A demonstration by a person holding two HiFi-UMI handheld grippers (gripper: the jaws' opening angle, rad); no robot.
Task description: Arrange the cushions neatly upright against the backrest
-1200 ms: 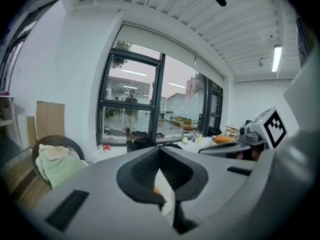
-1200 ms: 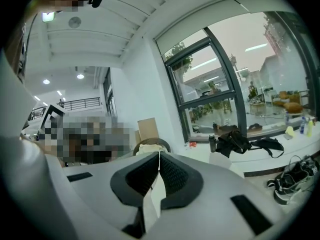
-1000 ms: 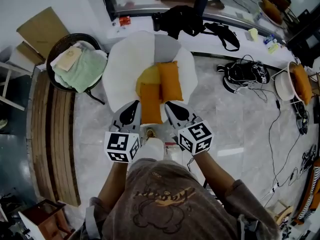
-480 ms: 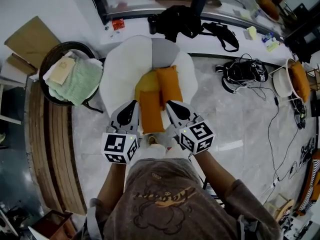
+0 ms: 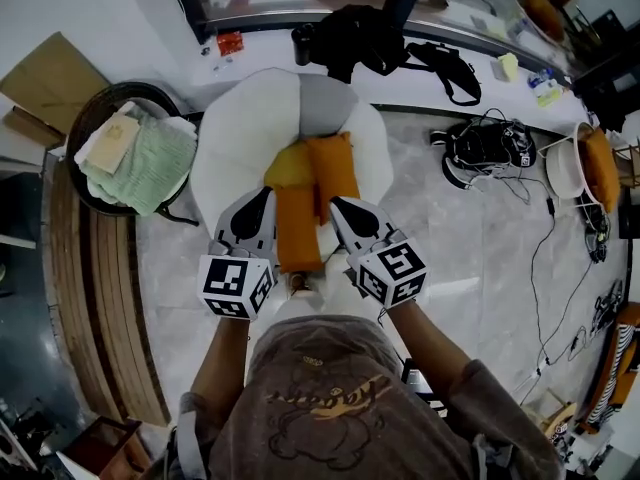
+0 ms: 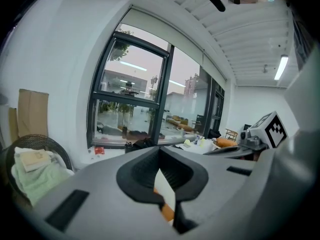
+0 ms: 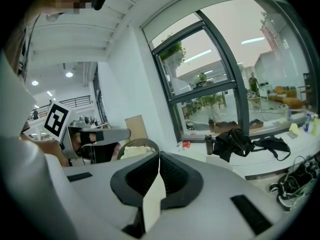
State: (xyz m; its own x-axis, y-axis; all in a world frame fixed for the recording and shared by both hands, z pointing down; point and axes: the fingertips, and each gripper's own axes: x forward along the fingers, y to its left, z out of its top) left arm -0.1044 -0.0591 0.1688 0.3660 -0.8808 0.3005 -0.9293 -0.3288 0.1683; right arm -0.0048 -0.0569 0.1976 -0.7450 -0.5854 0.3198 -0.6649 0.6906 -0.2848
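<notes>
Long orange cushion (image 5: 298, 230) at white chair (image 5: 240, 138) front, between closed, empty left tool (image 6: 160, 149) and right tool (image 7: 159, 154).

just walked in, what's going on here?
A person stands over a white chair with a hand-held gripper in each hand. The left hand-held gripper and right hand-held gripper are both shut and empty, on either side of the front cushion on the seat. The back cushion and the yellow cushion sit nearer the backrest.
</notes>
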